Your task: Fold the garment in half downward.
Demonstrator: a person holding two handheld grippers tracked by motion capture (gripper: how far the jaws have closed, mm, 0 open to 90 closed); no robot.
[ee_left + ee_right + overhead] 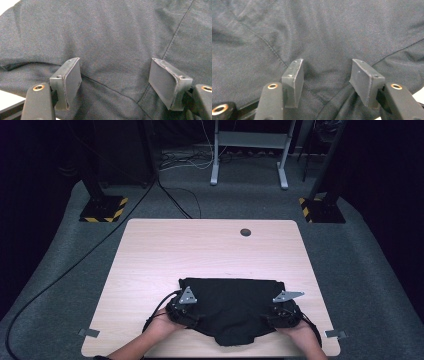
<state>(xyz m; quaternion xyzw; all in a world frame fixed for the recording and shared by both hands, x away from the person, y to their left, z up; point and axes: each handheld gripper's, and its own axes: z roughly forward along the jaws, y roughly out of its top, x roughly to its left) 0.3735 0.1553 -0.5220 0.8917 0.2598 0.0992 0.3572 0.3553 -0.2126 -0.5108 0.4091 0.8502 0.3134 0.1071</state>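
Folding the black garment [232,307] on the desk [150,270] remains unfinished; left gripper [115,82] and right gripper [325,80] straddle its side edges, jaws parted, gripping nothing.

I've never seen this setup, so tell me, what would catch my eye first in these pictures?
A black garment lies spread near the front edge of the light wooden table. The left gripper rests at its left side and the right gripper at its right, each in a hand. In both gripper views the jaws stand apart over the dark cloth and its seams.
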